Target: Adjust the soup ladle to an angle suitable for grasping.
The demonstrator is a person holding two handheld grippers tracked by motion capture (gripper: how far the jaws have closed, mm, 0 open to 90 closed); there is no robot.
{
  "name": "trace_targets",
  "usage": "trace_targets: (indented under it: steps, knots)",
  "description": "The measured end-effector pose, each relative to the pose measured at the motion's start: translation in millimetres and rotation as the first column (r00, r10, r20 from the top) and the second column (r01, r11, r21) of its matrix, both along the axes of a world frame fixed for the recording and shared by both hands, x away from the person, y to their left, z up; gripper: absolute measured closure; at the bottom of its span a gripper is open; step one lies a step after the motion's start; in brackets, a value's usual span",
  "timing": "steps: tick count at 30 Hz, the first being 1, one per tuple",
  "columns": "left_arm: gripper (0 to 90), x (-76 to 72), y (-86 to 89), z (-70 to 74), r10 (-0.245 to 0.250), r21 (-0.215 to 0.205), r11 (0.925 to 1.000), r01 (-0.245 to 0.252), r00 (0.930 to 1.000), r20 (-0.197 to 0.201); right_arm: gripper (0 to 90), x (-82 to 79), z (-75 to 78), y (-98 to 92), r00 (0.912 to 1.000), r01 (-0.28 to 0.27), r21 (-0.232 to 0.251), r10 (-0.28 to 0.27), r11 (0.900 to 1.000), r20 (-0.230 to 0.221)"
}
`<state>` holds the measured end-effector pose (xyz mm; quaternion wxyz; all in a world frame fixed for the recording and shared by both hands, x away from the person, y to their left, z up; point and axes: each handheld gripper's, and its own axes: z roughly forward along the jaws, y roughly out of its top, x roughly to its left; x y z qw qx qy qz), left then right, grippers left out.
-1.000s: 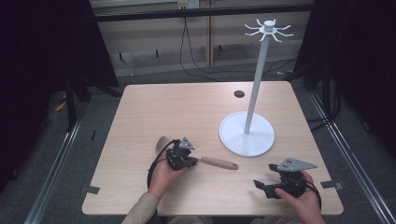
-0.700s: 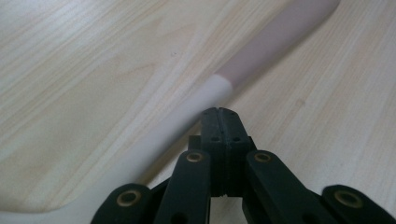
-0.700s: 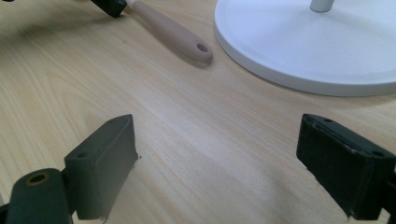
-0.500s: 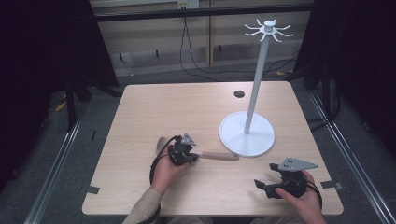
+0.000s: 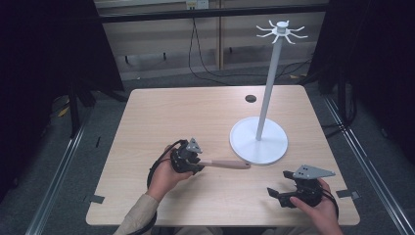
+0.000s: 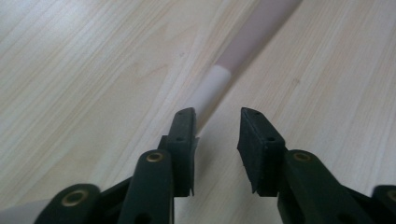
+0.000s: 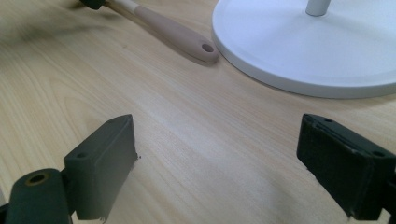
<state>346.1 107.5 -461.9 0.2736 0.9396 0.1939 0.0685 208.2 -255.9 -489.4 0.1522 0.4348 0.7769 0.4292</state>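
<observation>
A utensil with a tan handle [image 5: 227, 164] and a white shaft [image 6: 214, 86] lies flat on the wooden table [image 5: 195, 112]. Its handle end [image 7: 175, 33] almost touches the white stand's round base [image 5: 259, 142]. My left gripper [image 5: 198, 163] sits low over the shaft. Its jaws have just been opening and now stand parted [image 6: 217, 119]. The shaft runs under the left jaw and is not pressed. My right gripper [image 5: 276, 196] rests near the front right of the table, open wide [image 7: 219, 130] with bare wood between its jaws.
The stand's tall white pole [image 5: 268, 83] carries a ring of hooks [image 5: 281, 30] at its top. A dark round hole [image 5: 250, 98] sits in the far part of the table. Bare wood stretches between the two hands and along the left side.
The utensil's handle end has swung away from the table's front edge toward the stand's base, and my left hand shifted slightly with it. The right hand has kept still.
</observation>
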Motion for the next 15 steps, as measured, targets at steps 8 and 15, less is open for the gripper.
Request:
trace_targets:
  steps: [8, 15]
  knots:
    - [59.8, 13.4, -6.6, 0.2, -0.039, 0.059, 0.9975, 0.038, 0.999, 0.019, 11.4, 0.7, -0.7, 0.7, 1.0, -0.009, 0.001, 0.009, 1.0, -0.001]
    - [57.7, 22.5, -19.6, -6.5, -0.085, 0.082, 0.9929, 0.087, 0.9961, -0.022, 11.4, 0.6, 0.1, -0.6, 1.0, -0.004, 0.005, 0.004, 1.0, -0.001]
